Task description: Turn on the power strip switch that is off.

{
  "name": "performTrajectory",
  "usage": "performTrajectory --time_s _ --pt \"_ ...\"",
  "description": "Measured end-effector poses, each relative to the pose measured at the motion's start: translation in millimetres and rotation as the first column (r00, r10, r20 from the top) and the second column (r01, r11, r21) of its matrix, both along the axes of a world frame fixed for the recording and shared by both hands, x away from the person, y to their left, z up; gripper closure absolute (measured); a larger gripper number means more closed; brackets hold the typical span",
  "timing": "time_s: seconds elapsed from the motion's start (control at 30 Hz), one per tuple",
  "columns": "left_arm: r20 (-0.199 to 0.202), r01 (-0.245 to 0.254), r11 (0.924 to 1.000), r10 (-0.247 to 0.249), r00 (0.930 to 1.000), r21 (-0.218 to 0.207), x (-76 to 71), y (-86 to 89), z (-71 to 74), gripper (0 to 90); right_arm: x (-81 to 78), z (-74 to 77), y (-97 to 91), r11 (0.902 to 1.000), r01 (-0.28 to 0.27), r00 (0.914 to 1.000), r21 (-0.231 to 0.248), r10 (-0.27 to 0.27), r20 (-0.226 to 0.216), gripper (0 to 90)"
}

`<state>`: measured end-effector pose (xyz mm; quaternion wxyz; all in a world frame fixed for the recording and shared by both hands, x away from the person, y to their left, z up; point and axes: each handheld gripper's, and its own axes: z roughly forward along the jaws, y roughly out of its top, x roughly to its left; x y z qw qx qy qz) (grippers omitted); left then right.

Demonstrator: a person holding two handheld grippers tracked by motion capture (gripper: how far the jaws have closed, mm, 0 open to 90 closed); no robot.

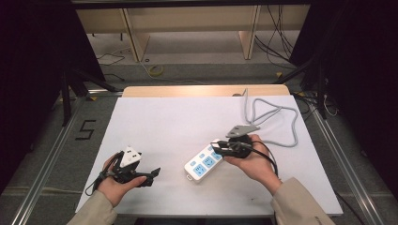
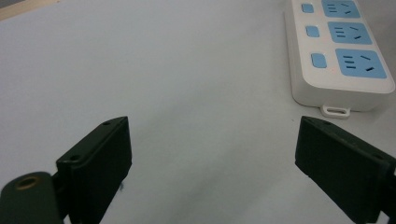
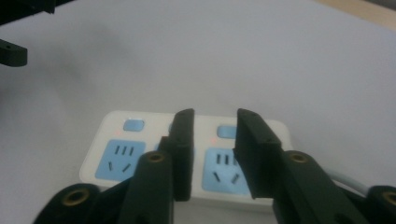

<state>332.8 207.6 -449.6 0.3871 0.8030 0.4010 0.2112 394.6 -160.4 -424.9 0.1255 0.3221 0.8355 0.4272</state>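
Now the right gripper (image 1: 221, 149) hovered over the power strip (image 1: 202, 162) on the white table (image 1: 178, 122).

Largest first: the table carried the strip, lying aslant near its front edge, its grey cable (image 1: 274, 117) looping behind it. Above the strip's far end the right gripper was part open, nothing between its jaws. Well apart to the strip's left, the left gripper (image 1: 152, 175) rested wide open and empty. I judge a switch (image 3: 133, 125) is the aim: descend slowly, one jaw tip centred.

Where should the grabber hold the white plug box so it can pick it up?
Probably across the power strip's narrow width, one jaw on each long side, coming down from above. It lies flat, long and slim, so the sides are the easy faces. The right gripper already hovers over it.
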Motion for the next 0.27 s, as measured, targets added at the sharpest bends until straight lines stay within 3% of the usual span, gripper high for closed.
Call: performTrajectory --time_s 0.07,0.1,0.13,0.27 --pt "0.000 -0.001 1.0000 0.001 1.0000 -0.002 -1.2 1.0 0.4 10.4 -9.4 1.0 -21.3 0.9990 0.015 0.9995 0.043 -0.016 0.028 56.3" --pt "0.001 -0.003 1.0000 0.003 1.0000 -0.007 -1.5 1.0 0.4 10.4 -21.2 0.6 -44.3 0.9957 0.032 0.9979 0.087 -0.036 0.054 50.2" --pt "0.001 -0.003 1.0000 0.003 1.0000 -0.006 -1.7 1.2 0.7 10.4 -21.2 0.6 -44.3 0.9957 0.032 0.9979 0.087 -0.036 0.054 50.2" --pt "0.001 0.000 1.0000 0.000 1.0000 -0.002 -1.2 0.6 0.8 10.4 -47.9 -3.5 -85.3 0.9883 0.066 0.9932 0.138 -0.079 0.086 42.2"
